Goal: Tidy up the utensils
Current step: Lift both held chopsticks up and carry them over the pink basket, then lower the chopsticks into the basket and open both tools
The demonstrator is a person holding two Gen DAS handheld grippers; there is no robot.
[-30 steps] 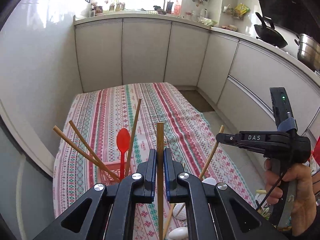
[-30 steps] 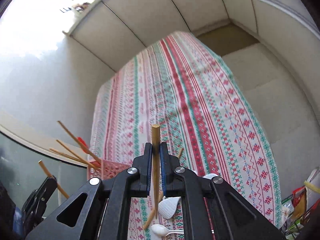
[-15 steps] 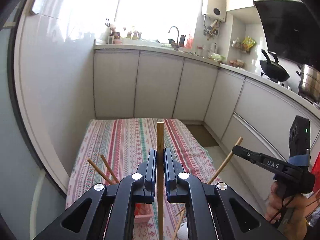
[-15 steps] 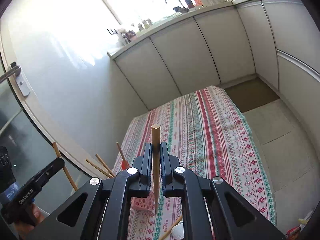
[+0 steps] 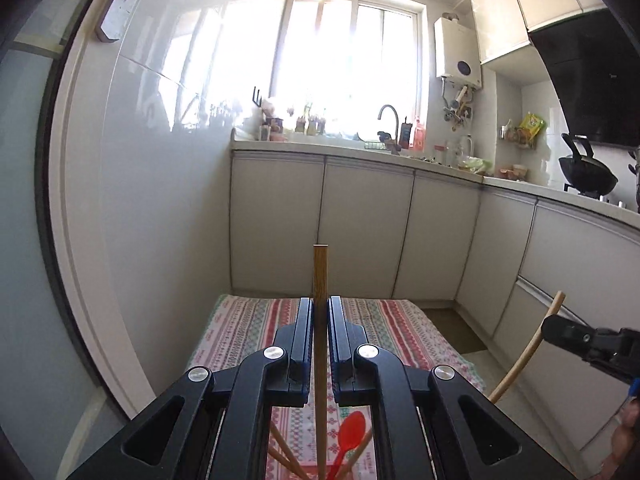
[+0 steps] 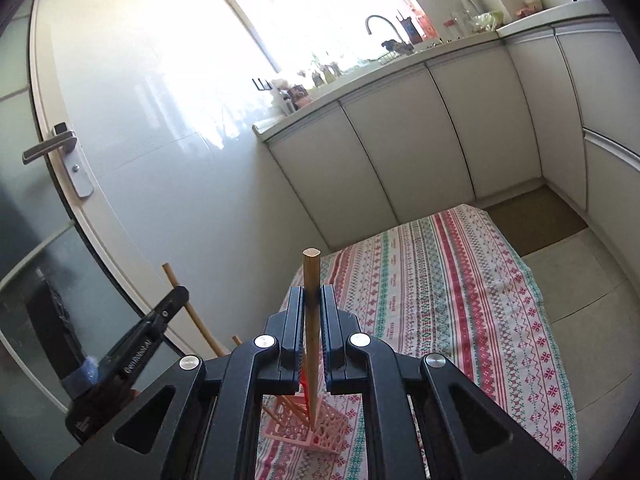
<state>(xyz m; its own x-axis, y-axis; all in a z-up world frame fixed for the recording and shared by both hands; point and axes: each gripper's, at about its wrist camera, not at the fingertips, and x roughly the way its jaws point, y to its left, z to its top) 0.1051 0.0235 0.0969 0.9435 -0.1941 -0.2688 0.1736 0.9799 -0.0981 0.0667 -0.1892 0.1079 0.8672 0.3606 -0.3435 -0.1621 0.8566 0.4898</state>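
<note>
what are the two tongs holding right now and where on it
Each holds one wooden chopstick, clamped upright near its thick upper end. The left tongs grip the darker chopstick; the right tongs grip the lighter chopstick. The thin ends hang below.

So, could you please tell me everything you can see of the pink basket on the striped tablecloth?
The pink basket looks like plastic, with openwork walls of small holes. It stands on the striped tablecloth near its close end, seen partly behind the right gripper. Wooden chopsticks lean inside it, and a red spoon shows among them from the left wrist view. Nothing grips the basket itself; its near side is hidden.
</note>
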